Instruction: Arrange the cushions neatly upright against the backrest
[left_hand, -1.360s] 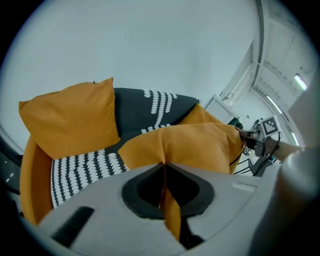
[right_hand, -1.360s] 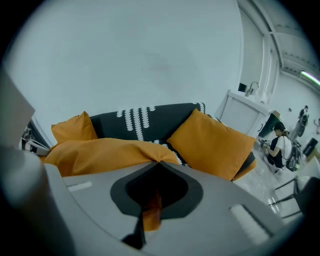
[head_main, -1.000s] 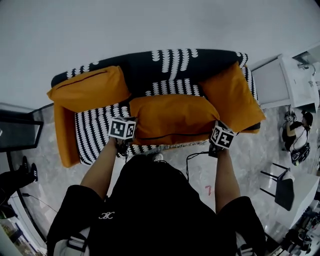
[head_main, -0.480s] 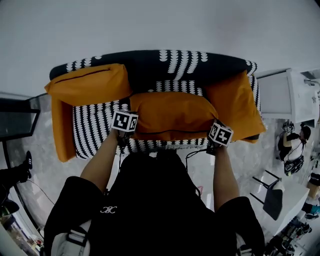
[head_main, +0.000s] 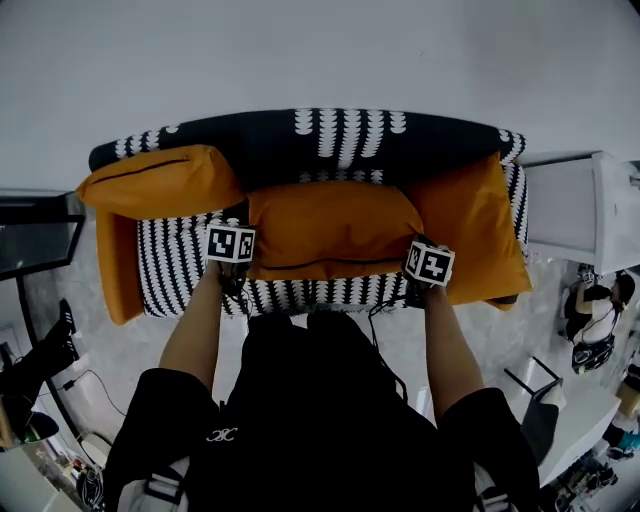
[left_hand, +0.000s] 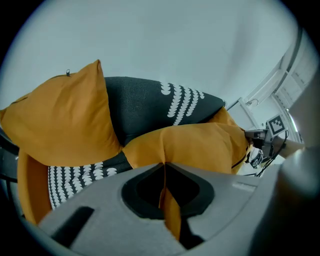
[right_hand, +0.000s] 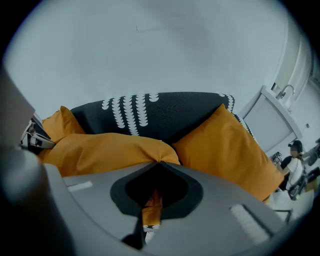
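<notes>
**2 grippers clamped on the middle cushion's near corners**

Nearest the head camera is the person's black shirt (head_main: 310, 420), with 2 bare forearms reaching out toward the sofa. The left gripper (head_main: 238, 262) has its jaws closed on the near left corner of the middle cushion (head_main: 335, 225). In the left gripper view a fold of orange fabric runs down through the pinched jaws of that gripper (left_hand: 163, 165), and the cushion (left_hand: 195, 142) bulges just beyond them. The right gripper (head_main: 415, 268) is likewise clamped on the near right corner. In the right gripper view a strip of orange cloth is pinched in the closed jaws of that gripper (right_hand: 157, 162), with the cushion (right_hand: 100, 150) spreading away to the left.

The middle cushion sits lengthwise at the centre of the black-and-white patterned seat (head_main: 185, 265). Its far long edge meets the foot of the backrest (head_main: 330, 140); how steeply it leans cannot be judged from above.

Of the 2 other orange cushions, the left cushion (head_main: 160, 180) is propped at the sofa's left end against the backrest, and the right cushion (head_main: 475, 225) leans into the right corner, touching the middle one. An orange fabric panel (head_main: 118, 270) hangs over the left end of the sofa. Beyond the right end stands a white cabinet (head_main: 565, 210), and a plain pale wall lies behind everything.
</notes>
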